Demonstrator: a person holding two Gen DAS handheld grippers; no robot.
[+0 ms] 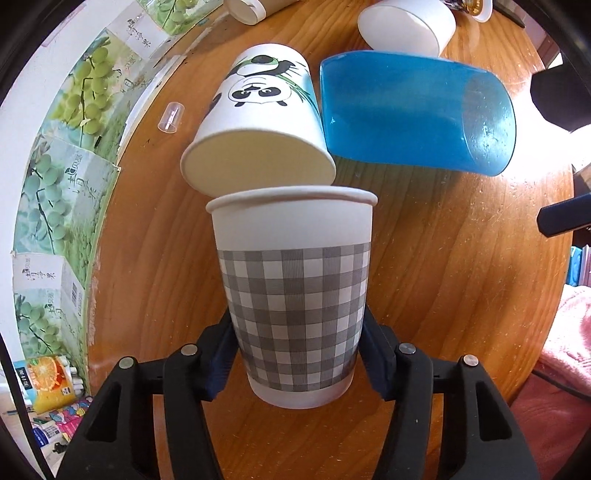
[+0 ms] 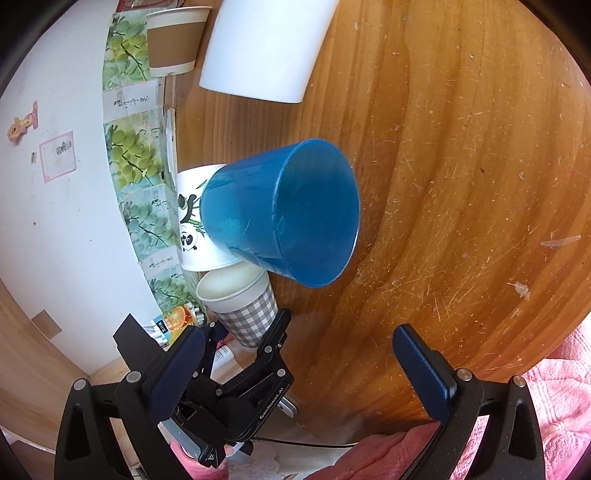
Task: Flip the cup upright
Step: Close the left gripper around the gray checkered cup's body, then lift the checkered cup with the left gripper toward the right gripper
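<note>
My left gripper (image 1: 297, 354) is shut on a grey-checked paper cup (image 1: 295, 291), held upright with its rim up, above the wooden table (image 1: 443, 280). The same cup shows in the right wrist view (image 2: 240, 306), with the left gripper around it. A panda-print paper cup (image 1: 262, 122) lies on its side just behind it, mouth toward me. A blue plastic cup (image 1: 417, 110) lies on its side to the right; in the right wrist view (image 2: 288, 218) its mouth faces me. My right gripper (image 2: 299, 369) is open and empty, short of the blue cup.
A white cup (image 1: 406, 26) lies on its side at the back; it also shows in the right wrist view (image 2: 266, 48). A brown-sleeved cup (image 2: 173, 40) stands by the wall. A small clear tube (image 1: 170, 117) lies left. Grape-print boxes (image 1: 55, 192) line the table's left edge. Pink cloth (image 2: 561, 406) is at right.
</note>
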